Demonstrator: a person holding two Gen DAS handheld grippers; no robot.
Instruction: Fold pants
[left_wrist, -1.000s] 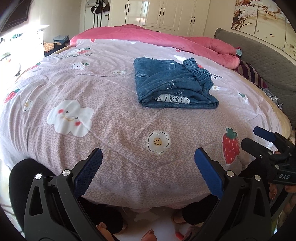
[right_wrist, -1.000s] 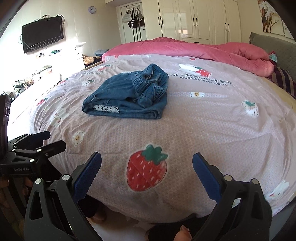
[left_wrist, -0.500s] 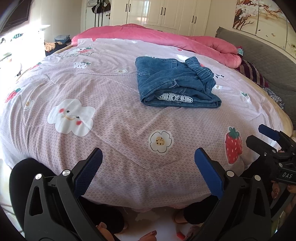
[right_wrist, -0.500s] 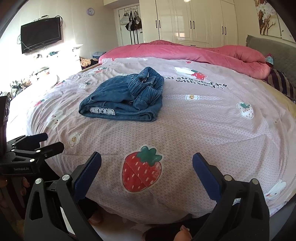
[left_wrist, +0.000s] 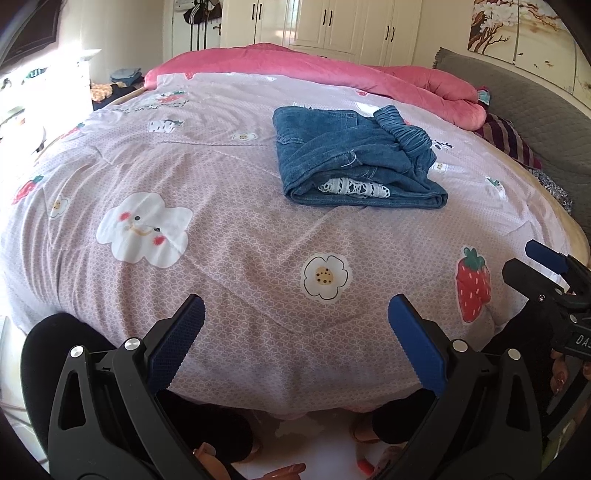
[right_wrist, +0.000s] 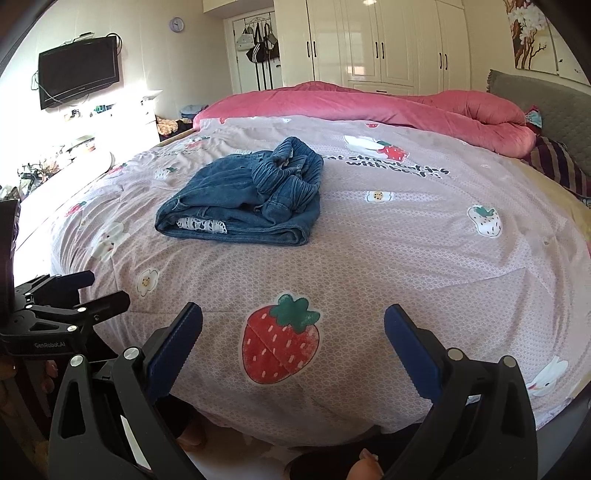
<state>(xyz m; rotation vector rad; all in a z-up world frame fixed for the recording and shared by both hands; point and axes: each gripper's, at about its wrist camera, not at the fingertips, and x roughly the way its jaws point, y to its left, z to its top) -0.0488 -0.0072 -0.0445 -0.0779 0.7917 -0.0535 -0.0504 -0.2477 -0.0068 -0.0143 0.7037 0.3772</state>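
A wide bed is filling both views, its pale pink quilt (left_wrist: 229, 206) printed with strawberries, flowers and a smiling cloud, with white wardrobe doors (right_wrist: 376, 40) standing behind it and a black wall-mounted television (right_wrist: 79, 75) hanging on the left wall. A thick rose-pink duvet (right_wrist: 424, 110) is lying rolled along the far edge of the bed, running up to a grey quilted headboard (left_wrist: 517, 96) on the right, where a striped pillow (left_wrist: 508, 138) is resting. The folded blue denim pants (left_wrist: 351, 162) are sitting on the quilt toward the far right part of the bed, a strip of white lace showing at the near fold and the gathered waistband bunching on top. The left gripper (left_wrist: 295, 332) is hanging at the near edge of the bed with its blue-padded fingers spread wide and holding nothing. The right gripper (right_wrist: 293, 341) is doing likewise over a printed strawberry (right_wrist: 280, 339), fingers apart and bare. Nothing is lying between either gripper and the pants.
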